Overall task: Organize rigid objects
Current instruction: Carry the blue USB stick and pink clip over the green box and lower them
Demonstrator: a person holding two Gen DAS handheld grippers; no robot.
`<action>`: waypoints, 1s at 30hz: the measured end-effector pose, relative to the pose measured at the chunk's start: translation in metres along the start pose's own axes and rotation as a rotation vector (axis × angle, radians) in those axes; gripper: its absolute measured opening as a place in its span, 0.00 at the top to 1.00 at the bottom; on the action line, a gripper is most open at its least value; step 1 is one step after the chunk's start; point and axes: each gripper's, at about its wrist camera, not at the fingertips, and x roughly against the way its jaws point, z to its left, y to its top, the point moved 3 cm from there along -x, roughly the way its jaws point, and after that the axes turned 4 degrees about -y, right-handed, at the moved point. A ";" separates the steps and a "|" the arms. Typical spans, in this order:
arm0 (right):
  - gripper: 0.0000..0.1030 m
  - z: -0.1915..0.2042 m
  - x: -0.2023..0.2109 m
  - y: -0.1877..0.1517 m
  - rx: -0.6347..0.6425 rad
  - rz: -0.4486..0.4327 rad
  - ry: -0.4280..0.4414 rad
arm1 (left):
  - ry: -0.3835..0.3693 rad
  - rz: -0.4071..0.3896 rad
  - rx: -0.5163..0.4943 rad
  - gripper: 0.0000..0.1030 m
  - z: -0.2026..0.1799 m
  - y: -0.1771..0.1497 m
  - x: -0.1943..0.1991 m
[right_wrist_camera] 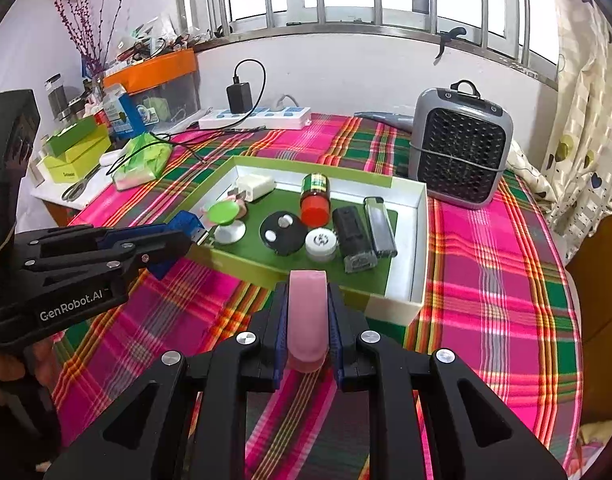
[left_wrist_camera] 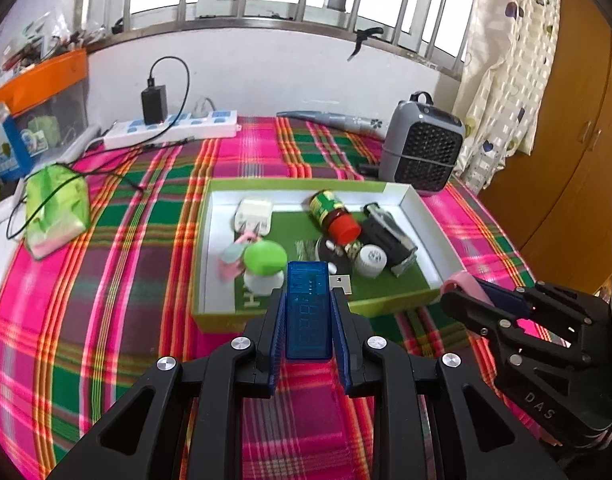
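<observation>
Left hand-held gripper point(left_wrist_camera: 307, 312) clamps a blue USB meter point(left_wrist_camera: 308, 312); right hand-held gripper point(right_wrist_camera: 307, 312) clamps a pink clip point(right_wrist_camera: 307, 314).
Both point lengthwise toward the green tray point(left_wrist_camera: 218, 322) just beyond; left sits nearer its front rim.

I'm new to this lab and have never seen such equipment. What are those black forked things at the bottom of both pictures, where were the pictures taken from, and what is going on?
They are two hand-held claws; a person carries one in each hand. Each has a wide-angle camera looking forward along its fingers, so each picture shows its own claw at the bottom and the other at the side.

In the left camera's picture, the left claw is shut on a blue USB stick. In the right camera's picture, the right claw is shut on a pink oblong piece.

Ahead, on a plaid cloth, lies a shallow green box holding a red-capped jar, a lighter, a white plug and other small things. A grey heater stands behind it.
</observation>
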 end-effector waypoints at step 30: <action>0.82 -0.040 -0.069 0.056 -0.045 0.054 -0.053 | -0.013 0.036 0.004 0.79 0.012 0.051 -0.068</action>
